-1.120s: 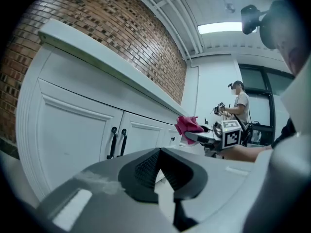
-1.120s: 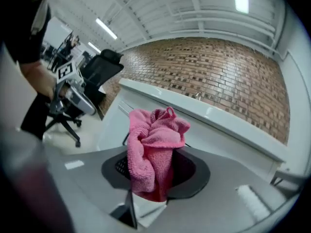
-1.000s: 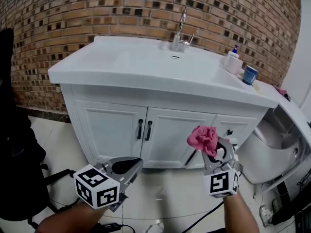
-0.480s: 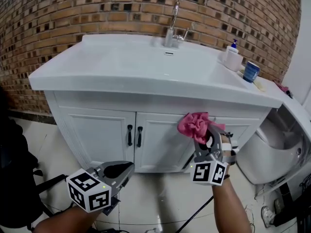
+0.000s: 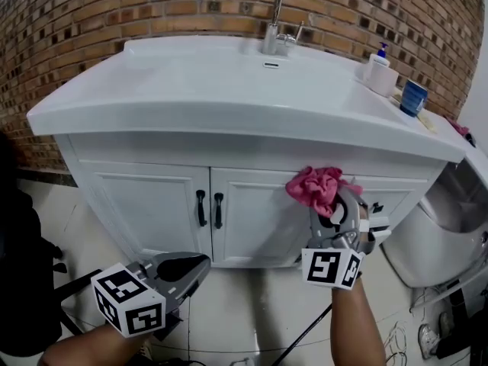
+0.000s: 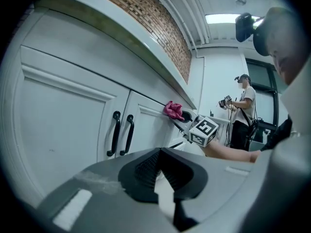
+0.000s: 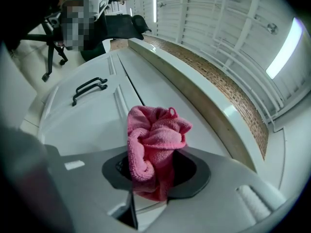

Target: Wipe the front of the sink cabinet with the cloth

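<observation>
The white sink cabinet (image 5: 252, 212) has two doors with black handles (image 5: 209, 208) under a white countertop (image 5: 229, 90). My right gripper (image 5: 328, 204) is shut on a crumpled pink cloth (image 5: 314, 187), held at the top of the right door just below the countertop edge. In the right gripper view the cloth (image 7: 155, 144) bulges out of the jaws, with the door panel (image 7: 97, 115) right behind it. I cannot tell whether the cloth touches the door. My left gripper (image 5: 200, 264) hangs low at the left, shut on nothing. Its own view shows the cloth (image 6: 172, 109) against the cabinet front (image 6: 63, 125).
A faucet (image 5: 276, 21), a soap bottle (image 5: 379, 71) and a blue cup (image 5: 414, 97) stand on the countertop. A white fixture (image 5: 457, 227) is at the right and a black chair (image 5: 23, 280) at the left. A cable (image 5: 305, 334) lies on the floor. Another person (image 6: 243, 110) stands far off.
My right gripper has carried the cloth up and in toward the top of the right door. The view has moved closer to the cabinet. The left gripper stays low and shut.
</observation>
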Tool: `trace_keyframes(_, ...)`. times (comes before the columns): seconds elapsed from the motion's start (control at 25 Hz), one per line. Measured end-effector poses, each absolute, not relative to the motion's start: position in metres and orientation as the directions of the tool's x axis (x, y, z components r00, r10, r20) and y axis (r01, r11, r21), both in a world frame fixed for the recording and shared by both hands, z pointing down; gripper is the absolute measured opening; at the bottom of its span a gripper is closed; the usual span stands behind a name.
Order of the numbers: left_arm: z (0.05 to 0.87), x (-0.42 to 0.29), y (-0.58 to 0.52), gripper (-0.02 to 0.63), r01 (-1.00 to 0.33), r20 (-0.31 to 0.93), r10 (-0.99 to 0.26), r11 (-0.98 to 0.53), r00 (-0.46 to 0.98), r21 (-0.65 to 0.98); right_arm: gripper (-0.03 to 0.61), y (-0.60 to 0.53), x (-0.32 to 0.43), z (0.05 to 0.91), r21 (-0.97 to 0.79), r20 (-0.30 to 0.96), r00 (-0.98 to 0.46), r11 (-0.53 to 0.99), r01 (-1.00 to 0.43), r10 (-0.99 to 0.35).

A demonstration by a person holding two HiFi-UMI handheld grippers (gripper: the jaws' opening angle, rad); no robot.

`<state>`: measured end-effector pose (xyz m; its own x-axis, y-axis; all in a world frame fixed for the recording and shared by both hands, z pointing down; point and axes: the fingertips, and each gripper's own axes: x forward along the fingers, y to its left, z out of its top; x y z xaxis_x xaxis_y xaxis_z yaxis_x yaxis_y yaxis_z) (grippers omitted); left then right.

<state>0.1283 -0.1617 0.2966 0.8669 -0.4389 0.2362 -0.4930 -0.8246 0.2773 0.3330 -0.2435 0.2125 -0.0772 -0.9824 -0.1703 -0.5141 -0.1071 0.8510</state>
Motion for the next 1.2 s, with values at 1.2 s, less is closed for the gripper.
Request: trace_keyframes(1.2,0.318,0.133,-0.17,0.005,-0.53,0.295,-0.456,-0.807,0.839,0.26,0.124,-0.251,0.328,0.34,0.869,-0.084,-0.116,-0.016,-0.494,-0.99)
